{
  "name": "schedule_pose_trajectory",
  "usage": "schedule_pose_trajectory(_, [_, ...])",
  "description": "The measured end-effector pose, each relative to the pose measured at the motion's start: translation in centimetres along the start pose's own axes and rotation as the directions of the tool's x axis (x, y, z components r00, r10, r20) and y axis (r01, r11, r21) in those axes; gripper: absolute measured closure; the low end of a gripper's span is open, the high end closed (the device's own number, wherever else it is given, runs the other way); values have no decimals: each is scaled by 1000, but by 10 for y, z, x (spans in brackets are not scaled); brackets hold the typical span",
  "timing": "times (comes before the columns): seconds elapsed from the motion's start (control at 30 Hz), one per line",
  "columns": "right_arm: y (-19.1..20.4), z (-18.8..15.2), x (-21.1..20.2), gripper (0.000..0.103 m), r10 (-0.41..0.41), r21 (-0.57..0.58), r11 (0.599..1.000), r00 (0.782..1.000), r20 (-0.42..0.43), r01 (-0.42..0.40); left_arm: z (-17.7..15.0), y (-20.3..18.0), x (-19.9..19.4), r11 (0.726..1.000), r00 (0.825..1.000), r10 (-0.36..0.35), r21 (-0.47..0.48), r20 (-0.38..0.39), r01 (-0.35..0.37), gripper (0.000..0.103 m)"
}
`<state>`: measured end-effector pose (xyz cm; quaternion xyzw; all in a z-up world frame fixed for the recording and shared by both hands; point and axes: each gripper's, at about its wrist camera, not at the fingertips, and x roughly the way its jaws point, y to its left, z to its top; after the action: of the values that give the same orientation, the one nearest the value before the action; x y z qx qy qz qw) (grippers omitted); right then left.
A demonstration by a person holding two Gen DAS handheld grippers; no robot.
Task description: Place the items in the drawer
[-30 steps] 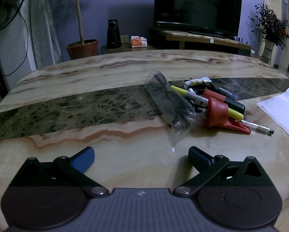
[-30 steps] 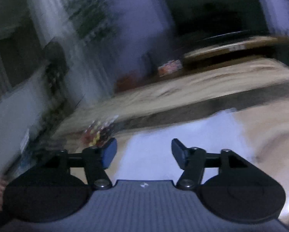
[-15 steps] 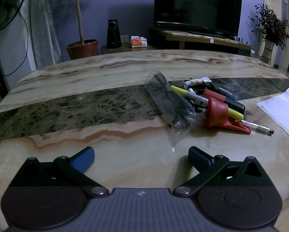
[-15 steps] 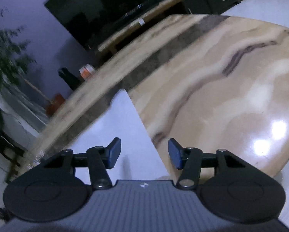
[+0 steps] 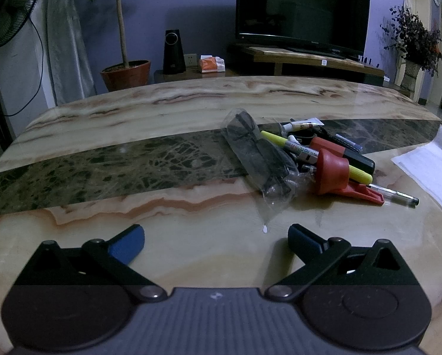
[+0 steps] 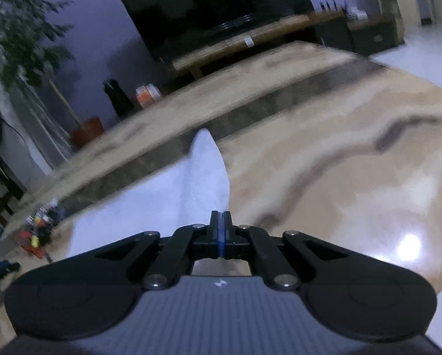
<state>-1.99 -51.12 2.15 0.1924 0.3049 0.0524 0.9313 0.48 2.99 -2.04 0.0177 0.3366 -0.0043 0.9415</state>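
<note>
r fingers (image 6: 221, 222) pressed together, pinching white box (image 6: 191, 195) edge. l gripper (image 5: 216, 238) wide open, empty, low over table (image 5: 132, 153). pen pile (image 5: 318, 159) ahead, box at its right.

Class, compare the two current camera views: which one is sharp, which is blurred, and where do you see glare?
Left wrist view: sharp but dim, the pen pile crisp, the marble table bowed by the fisheye. Right wrist view: motion-blurred table and television, a bright glare spot on the marble; only the right gripper is crisp.
</note>
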Motion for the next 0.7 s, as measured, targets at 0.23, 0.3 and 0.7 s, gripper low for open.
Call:
schedule_pose_trajectory(0.23, [36,10,-22,102,145,-93,987,982,118,-134,0,0,0,1000,1000,0,0,0,0,0])
schedule_pose_trajectory(0.3, [50,9,-23,102,184,-125,977,977,103,-171,0,0,0,1000,1000,0,0,0,0,0])
schedule_pose_trajectory(0.7, [133,-30,-13,102,303,-367,869,943,-137,-333,0,0,0,1000,1000,0,0,0,0,0])
